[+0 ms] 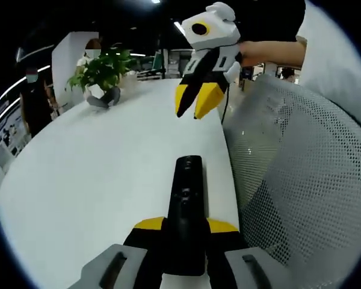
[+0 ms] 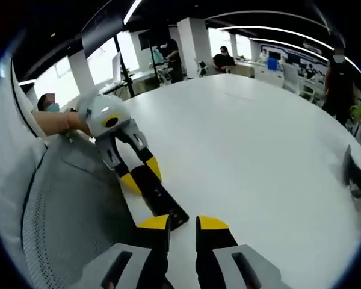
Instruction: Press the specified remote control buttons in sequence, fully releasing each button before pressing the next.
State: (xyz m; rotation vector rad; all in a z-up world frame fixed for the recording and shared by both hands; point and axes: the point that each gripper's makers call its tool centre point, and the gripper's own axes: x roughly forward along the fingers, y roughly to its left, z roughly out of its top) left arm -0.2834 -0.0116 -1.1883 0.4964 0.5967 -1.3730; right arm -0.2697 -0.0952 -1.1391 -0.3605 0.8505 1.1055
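A: L gripper status?
B: Clamped on black remote — held just above white table, near its edge by mesh chair.
A: R gripper?
B: Jaws narrow, nothing between, tips hovering near remote's end.

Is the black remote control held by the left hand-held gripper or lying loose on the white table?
Held: the black remote control sits clamped between the left hand-held gripper's yellow-tipped jaws, projecting forward above the white table.

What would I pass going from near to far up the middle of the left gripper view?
Left gripper clamping the black remote control → bare white table → right gripper held above it → potted plant at the far edge.
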